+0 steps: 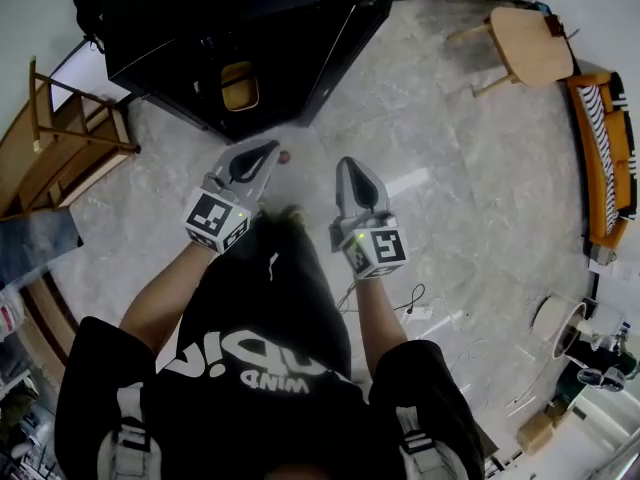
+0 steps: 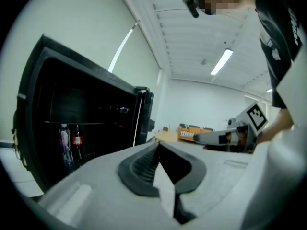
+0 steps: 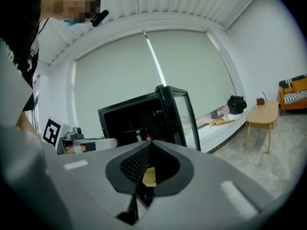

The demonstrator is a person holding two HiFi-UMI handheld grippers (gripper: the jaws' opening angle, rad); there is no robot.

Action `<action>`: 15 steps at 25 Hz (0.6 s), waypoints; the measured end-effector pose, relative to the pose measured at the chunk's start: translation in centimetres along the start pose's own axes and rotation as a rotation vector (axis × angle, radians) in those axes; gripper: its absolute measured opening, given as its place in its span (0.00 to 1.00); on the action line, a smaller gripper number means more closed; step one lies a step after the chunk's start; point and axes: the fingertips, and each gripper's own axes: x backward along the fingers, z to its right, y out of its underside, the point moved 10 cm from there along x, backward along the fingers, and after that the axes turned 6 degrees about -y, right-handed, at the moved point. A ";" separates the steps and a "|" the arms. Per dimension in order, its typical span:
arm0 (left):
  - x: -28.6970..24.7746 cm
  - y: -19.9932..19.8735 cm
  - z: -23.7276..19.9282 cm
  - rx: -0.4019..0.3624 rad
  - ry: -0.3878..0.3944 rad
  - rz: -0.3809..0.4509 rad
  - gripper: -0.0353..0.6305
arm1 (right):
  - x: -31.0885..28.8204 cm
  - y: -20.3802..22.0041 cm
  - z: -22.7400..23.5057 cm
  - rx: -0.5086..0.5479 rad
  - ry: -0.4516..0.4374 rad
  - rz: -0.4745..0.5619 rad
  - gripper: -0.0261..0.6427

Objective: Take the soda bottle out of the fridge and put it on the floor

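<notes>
The black fridge [image 1: 200, 28] stands ahead with its glass door [image 1: 350, 48] swung open. On a shelf inside, a red-labelled soda bottle [image 2: 76, 141] stands beside a clear bottle [image 2: 64, 143]; the right gripper view shows the soda bottle [image 3: 149, 138] small and far off. My left gripper [image 1: 268, 150] and right gripper [image 1: 346, 166] are side by side in front of the person's chest, pointing at the fridge and well short of it. The left gripper's [image 2: 157, 145] jaws meet with nothing between them. So do the right gripper's [image 3: 151, 143].
A yellow container [image 1: 240, 86] sits low in the fridge. A small red thing [image 1: 284, 155] lies on the marble floor before it. Wooden furniture [image 1: 70, 128] stands left, a round wooden table [image 1: 530, 43] and orange sofa [image 1: 605, 158] right. Cables [image 1: 420, 308] trail at lower right.
</notes>
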 end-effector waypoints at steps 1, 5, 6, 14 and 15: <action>0.3 -1.1 0.4 0.000 -0.004 0.006 0.05 | 0.6 -1.1 -0.3 0.011 0.000 0.000 0.03; 1.8 -4.5 1.3 -0.015 -0.030 0.014 0.05 | 2.9 -4.6 -1.0 0.057 -0.001 0.007 0.03; 2.3 -5.1 1.4 -0.012 -0.038 0.013 0.05 | 3.4 -5.1 -1.3 0.074 -0.009 0.009 0.03; 6.5 -7.6 1.5 -0.012 -0.105 0.039 0.05 | 6.2 -7.5 -2.9 0.129 -0.009 0.015 0.03; 6.9 -7.8 1.4 -0.017 -0.113 0.043 0.05 | 6.3 -7.6 -3.0 0.130 -0.003 0.012 0.03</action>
